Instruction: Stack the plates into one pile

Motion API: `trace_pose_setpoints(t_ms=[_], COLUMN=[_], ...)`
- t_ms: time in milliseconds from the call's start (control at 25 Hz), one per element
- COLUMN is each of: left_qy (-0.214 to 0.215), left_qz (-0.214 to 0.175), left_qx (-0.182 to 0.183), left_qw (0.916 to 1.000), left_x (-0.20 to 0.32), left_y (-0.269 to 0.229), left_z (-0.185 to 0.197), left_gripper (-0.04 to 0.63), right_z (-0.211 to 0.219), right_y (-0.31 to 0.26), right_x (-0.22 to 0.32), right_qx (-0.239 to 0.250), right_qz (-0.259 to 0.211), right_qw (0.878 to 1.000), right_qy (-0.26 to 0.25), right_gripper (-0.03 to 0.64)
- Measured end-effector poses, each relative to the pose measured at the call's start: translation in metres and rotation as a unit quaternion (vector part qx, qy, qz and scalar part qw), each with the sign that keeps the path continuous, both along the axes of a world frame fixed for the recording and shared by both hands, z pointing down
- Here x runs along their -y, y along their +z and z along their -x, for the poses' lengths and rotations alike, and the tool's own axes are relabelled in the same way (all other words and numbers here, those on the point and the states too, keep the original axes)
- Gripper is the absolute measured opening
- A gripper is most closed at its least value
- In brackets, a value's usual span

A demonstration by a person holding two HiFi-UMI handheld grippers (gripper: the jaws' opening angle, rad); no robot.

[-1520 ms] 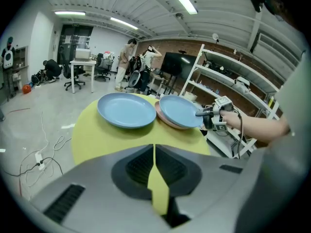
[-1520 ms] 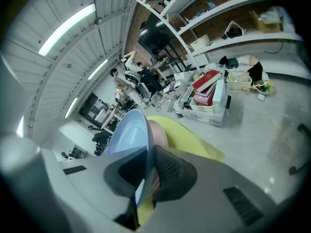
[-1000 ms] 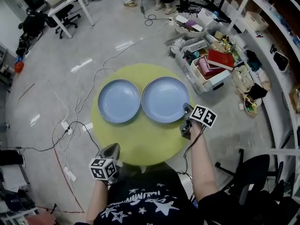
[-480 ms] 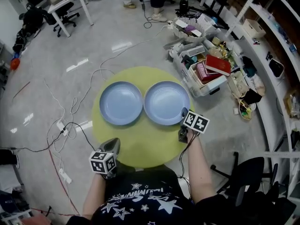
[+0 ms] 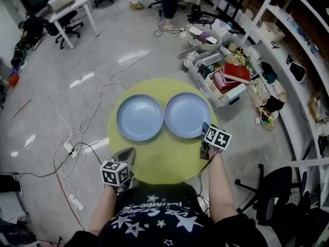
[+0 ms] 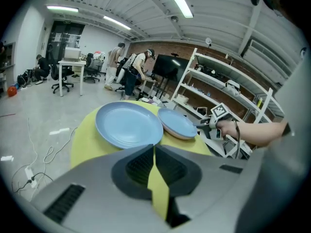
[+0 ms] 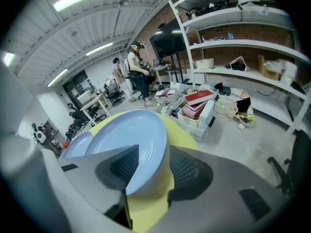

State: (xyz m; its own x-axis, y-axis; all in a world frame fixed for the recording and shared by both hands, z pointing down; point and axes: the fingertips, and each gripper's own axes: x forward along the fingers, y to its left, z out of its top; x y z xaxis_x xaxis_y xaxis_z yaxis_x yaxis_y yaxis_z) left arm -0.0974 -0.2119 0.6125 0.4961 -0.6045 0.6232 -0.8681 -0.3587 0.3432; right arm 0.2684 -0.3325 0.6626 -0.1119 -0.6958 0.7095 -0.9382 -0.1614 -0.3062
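Two blue plates lie side by side on the round yellow table (image 5: 159, 163), their rims touching: the left plate (image 5: 140, 117) (image 6: 127, 125) (image 7: 77, 144) and the right plate (image 5: 186, 115) (image 6: 177, 123) (image 7: 129, 135). My right gripper (image 5: 204, 126) (image 7: 153, 149) (image 6: 203, 125) is at the right plate's near right rim. Its jaws are opening and stand wide, one over the plate and one outside its wall, with the rim between them. My left gripper (image 5: 128, 153) (image 6: 154, 149) is shut and empty at the table's front left edge, short of the left plate.
A white crate of books (image 5: 223, 84) and several cluttered bins sit on the floor just right of the table. Cables (image 5: 77, 138) trail over the floor on the left. White shelving (image 5: 303, 86) runs along the right, and a black chair (image 5: 272, 189) stands at the lower right.
The head view has shifted slightly. My right gripper stays at the right plate's near right rim and my left gripper at the table's front edge. Both plates lie where they were.
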Motion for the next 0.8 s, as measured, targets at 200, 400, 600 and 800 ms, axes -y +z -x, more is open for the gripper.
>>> trace_pose_setpoints(t_ms=[200,400,600,800], left_qy=[0.021,0.035,0.047,0.045], left_qz=[-0.005,-0.009,-0.016,-0.007], left_qx=[-0.012,-0.026,-0.03,-0.029], left_qw=[0.9997,0.999,0.9983,0.9985], left_x=[0.01,0.021,0.025,0.023], left_y=[-0.001,0.002,0.001,0.009], left_z=[0.011,0.016,0.034,0.056], left_gripper=[0.023,0.023,0.023,0.023], right_z=[0.004,0.035,0.077,0.121], right_y=[-0.013,-0.02,-0.024,-0.02], right_x=[-0.019,-0.036,-0.047,-0.055], right_qx=[-0.004,-0.015,-0.004,0.009], right_qz=[-0.006,-0.006,-0.002,0.012], right_qw=[1.0,1.0,1.0,1.0], right_qy=[0.026,0.015,0.013,-0.017], right_gripper=[0.189,0.189,0.189,0.178])
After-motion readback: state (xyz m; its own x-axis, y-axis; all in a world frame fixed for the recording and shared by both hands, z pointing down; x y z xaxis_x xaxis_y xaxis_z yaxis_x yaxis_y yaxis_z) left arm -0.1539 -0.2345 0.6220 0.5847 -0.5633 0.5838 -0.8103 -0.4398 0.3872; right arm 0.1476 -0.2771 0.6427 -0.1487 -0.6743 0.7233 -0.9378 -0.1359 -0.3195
